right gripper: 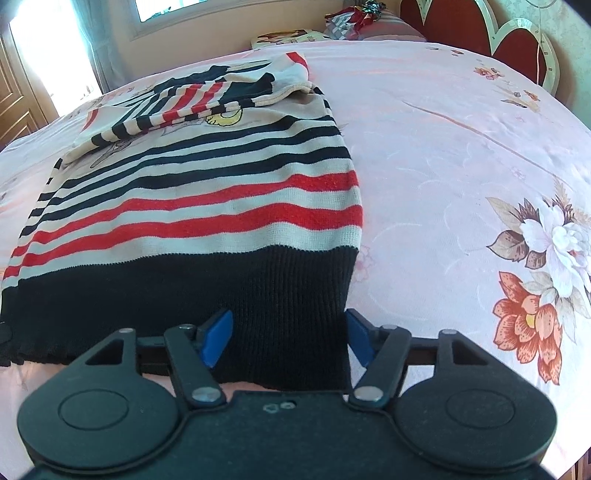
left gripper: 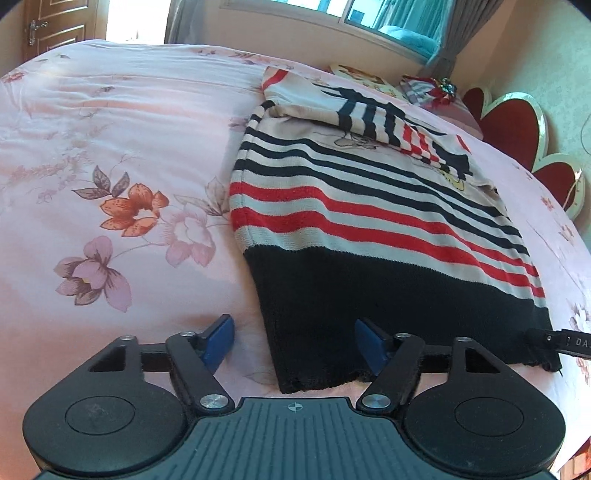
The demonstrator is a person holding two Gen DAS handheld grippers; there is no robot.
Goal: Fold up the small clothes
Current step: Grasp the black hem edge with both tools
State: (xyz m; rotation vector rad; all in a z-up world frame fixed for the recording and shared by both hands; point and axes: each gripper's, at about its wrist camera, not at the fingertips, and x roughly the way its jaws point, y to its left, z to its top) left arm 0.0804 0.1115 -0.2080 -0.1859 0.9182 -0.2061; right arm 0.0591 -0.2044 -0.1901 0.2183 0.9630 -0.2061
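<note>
A small striped knit sweater [left gripper: 369,206] with a black hem band lies flat on the pink floral bedspread, its sleeves folded across the chest. It also shows in the right wrist view [right gripper: 207,206]. My left gripper [left gripper: 295,341] is open, its jaws straddling the hem's left corner. My right gripper [right gripper: 290,339] is open, its jaws straddling the hem's right corner. The tip of the right gripper [left gripper: 561,341] shows at the hem's far corner in the left wrist view.
The pink floral bedspread [left gripper: 110,166] spreads wide on both sides of the sweater. A red heart-shaped headboard [right gripper: 517,40] and pillows with folded items [right gripper: 354,22] stand at the bed's far end. A window [left gripper: 369,14] and a door [left gripper: 55,26] lie beyond.
</note>
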